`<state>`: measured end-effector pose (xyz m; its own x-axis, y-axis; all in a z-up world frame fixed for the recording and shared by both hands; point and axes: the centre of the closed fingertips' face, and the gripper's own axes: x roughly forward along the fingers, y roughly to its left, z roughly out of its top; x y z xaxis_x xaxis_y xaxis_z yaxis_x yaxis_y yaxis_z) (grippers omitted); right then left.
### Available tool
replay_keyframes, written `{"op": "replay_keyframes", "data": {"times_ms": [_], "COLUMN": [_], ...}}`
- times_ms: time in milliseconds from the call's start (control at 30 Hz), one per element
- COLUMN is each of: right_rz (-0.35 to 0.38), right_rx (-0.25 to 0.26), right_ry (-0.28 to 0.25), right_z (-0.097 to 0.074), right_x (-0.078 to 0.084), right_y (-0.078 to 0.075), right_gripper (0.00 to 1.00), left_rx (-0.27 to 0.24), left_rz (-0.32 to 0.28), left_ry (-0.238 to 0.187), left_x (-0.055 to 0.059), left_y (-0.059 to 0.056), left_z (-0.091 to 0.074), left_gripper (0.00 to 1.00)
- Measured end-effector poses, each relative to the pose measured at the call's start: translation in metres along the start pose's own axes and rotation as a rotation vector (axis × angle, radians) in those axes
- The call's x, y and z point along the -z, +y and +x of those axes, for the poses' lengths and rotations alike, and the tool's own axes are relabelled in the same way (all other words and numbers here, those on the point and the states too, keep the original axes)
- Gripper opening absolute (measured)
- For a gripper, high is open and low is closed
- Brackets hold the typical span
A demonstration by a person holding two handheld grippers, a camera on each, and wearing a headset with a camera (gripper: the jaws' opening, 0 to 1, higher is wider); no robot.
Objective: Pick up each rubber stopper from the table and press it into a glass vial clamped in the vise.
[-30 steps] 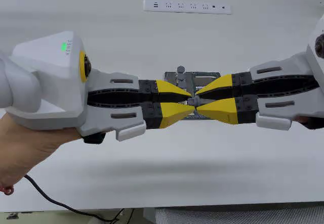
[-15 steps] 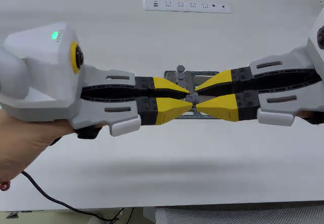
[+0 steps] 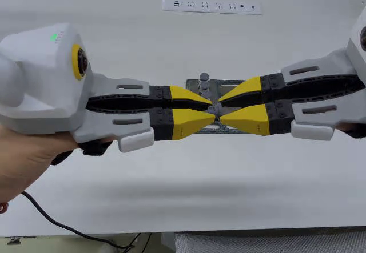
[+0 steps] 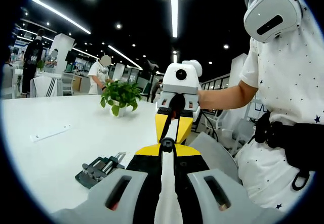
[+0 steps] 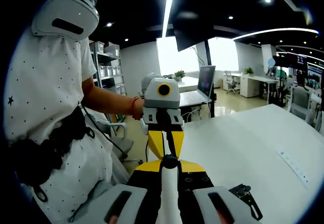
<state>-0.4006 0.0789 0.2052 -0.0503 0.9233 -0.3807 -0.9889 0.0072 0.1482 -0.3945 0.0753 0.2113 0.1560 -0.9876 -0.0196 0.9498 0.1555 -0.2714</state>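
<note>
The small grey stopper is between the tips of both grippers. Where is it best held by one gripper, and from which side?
Pinch the stopper across its round side wall with the very jaw tips, coming in level from one side, as the right gripper does. It is tiny and round, so a side pinch probably leaves its end free for pressing in.

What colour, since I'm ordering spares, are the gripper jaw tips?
Yellow on both the left gripper and right gripper, black behind; head view shows it best.
</note>
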Motion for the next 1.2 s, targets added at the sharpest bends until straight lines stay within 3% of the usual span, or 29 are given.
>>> {"op": "replay_keyframes", "data": {"times_ms": [467, 833, 967, 1200], "right_rz": [0.021, 0.039, 0.045, 0.044], "right_rx": [0.010, 0.008, 0.025, 0.068], "right_ry": [0.022, 0.055, 0.076, 0.142], "right_z": [0.001, 0.001, -0.003, -0.005], "right_x": [0.006, 0.010, 0.012, 0.017], "right_y": [-0.003, -0.006, -0.013, -0.033], "right_gripper": [0.05, 0.05, 0.05, 0.05], "left_rx": [-0.017, -0.048, -0.077, -0.124], "left_rz": [0.008, 0.014, 0.019, 0.042], "left_ry": [-0.010, -0.022, -0.022, 0.018], "left_x": [0.005, 0.008, 0.010, 0.023], "left_y": [0.000, 0.002, 0.007, 0.013], "left_z": [0.001, -0.002, -0.008, -0.015], "left_gripper": [0.05, 0.19, 0.23, 0.32]}}
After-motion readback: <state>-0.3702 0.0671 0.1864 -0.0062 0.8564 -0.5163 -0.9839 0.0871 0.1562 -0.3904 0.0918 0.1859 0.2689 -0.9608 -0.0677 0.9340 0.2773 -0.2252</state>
